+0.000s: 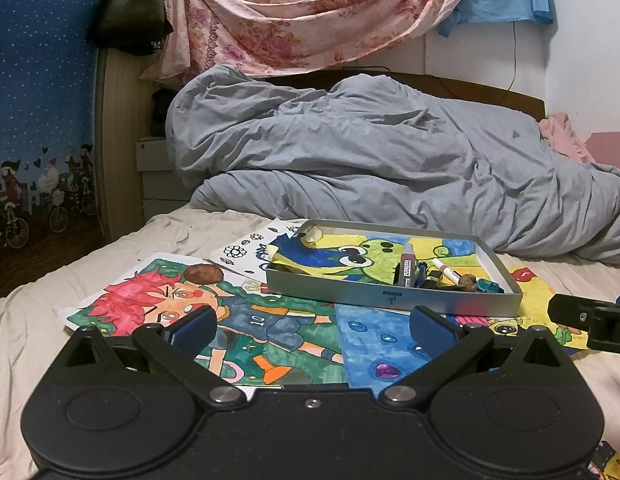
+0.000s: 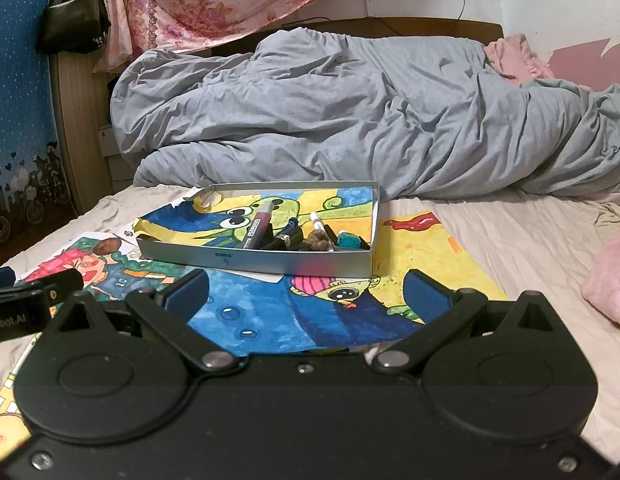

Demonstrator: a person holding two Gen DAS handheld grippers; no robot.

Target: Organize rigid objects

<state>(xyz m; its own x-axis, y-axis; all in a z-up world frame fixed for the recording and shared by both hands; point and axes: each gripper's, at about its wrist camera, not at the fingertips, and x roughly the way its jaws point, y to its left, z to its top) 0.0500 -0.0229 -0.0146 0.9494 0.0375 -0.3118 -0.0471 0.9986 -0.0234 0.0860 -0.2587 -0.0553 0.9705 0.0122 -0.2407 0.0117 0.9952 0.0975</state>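
A silver metal tray (image 1: 393,300) (image 2: 270,258) sits on coloured drawings on the bed. Its right end holds a dark red marker (image 1: 407,264) (image 2: 258,226), a white marker (image 1: 445,270) (image 2: 317,218), a walnut (image 1: 467,281) (image 2: 318,241), a teal block (image 2: 347,240) and small dark items. A green frog drawing (image 2: 230,216) lines it. A brown walnut (image 1: 204,274) (image 2: 108,245) lies on the football drawing, left of the tray. My left gripper (image 1: 311,328) and right gripper (image 2: 306,292) are open and empty, hovering near the tray's front.
Several drawings (image 1: 270,332) (image 2: 429,256) cover the beige sheet. A grey duvet (image 1: 369,152) is piled behind the tray. A pink cloth (image 2: 609,280) lies at the right. A wooden headboard and blue curtain stand at the left.
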